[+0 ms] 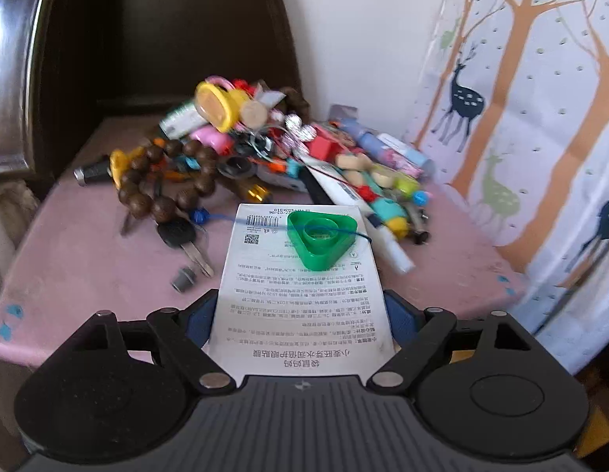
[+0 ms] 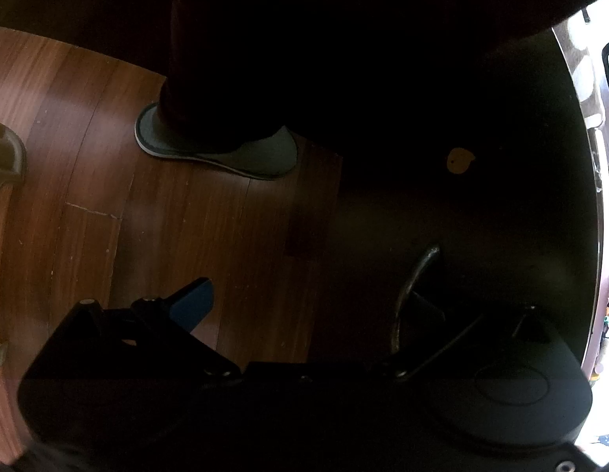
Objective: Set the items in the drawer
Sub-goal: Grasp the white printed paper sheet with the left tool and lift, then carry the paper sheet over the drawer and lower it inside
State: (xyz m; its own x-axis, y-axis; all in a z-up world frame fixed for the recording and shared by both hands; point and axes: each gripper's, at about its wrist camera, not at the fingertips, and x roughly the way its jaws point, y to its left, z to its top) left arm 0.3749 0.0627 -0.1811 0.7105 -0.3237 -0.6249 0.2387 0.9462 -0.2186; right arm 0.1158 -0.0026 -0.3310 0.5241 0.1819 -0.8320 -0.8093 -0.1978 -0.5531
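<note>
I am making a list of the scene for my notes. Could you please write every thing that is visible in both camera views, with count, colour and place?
White box: one, printed white, between the left gripper's jaws.
Green triangular cap: one, green, on top of the white box.
Wooden bead bracelet: one, brown, left part of the pile.
Car key: one, black head, in front of the beads.
Yellow container: one, yellow, top of the pile.
Pile of small items: many, mixed colours, back of the pink tabletop.
Deer curtain: one, white with orange trees, right.
Drawer handle: one, dark metal, at the right gripper.
Wooden floor: brown, below.
Slipper: one, grey, on the person's foot.
Left gripper: black, blue pads.
Right gripper: black, jaws apart.
</note>
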